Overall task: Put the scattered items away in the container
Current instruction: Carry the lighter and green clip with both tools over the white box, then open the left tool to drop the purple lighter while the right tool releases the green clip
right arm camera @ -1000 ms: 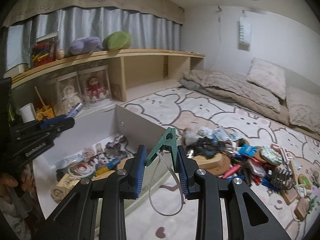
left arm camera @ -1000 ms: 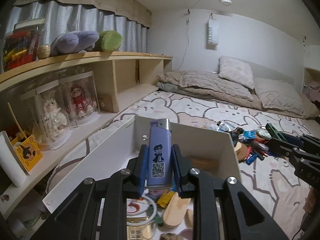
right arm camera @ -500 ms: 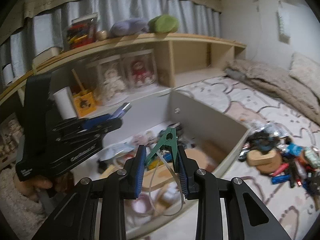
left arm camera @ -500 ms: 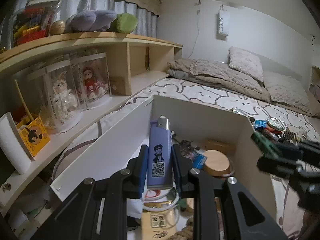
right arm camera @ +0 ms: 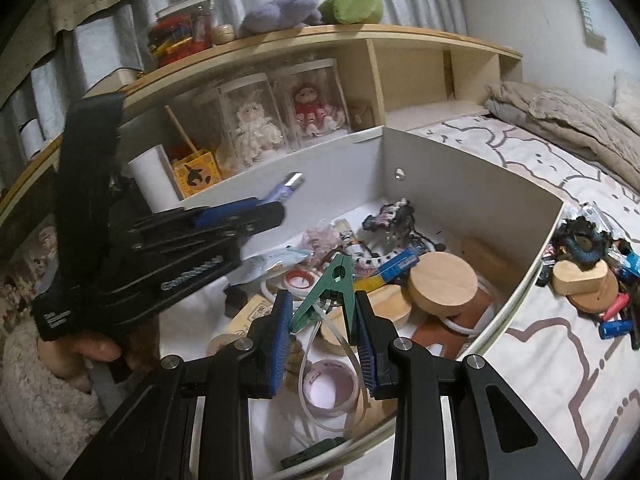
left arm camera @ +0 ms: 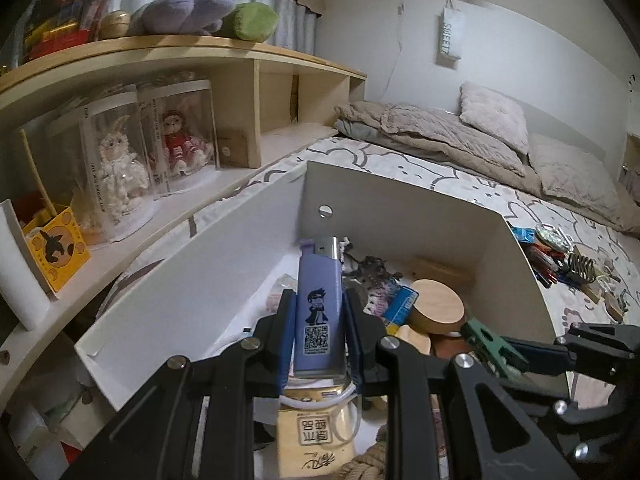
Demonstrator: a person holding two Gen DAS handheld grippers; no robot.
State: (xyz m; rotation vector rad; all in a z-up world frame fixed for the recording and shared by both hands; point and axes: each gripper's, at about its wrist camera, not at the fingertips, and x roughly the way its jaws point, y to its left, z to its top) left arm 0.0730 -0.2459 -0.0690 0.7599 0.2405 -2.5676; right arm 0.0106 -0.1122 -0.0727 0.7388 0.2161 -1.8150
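Lighter (left arm camera: 319,308) is light, stiff, slick plastic; we pinch its lower body flat between the left gripper (left arm camera: 319,322) fingers, long axis upright, metal head pointing away over the white container (left arm camera: 404,200). Right gripper (right arm camera: 322,322) fingers squeeze a springy green clothespin (right arm camera: 328,292), nose pointing into the container.

The hanging bag (left arm camera: 451,38) on the wall reads "SWEET". The purple lighter (left arm camera: 320,312) in my fingers carries a QR code, unreadable otherwise.
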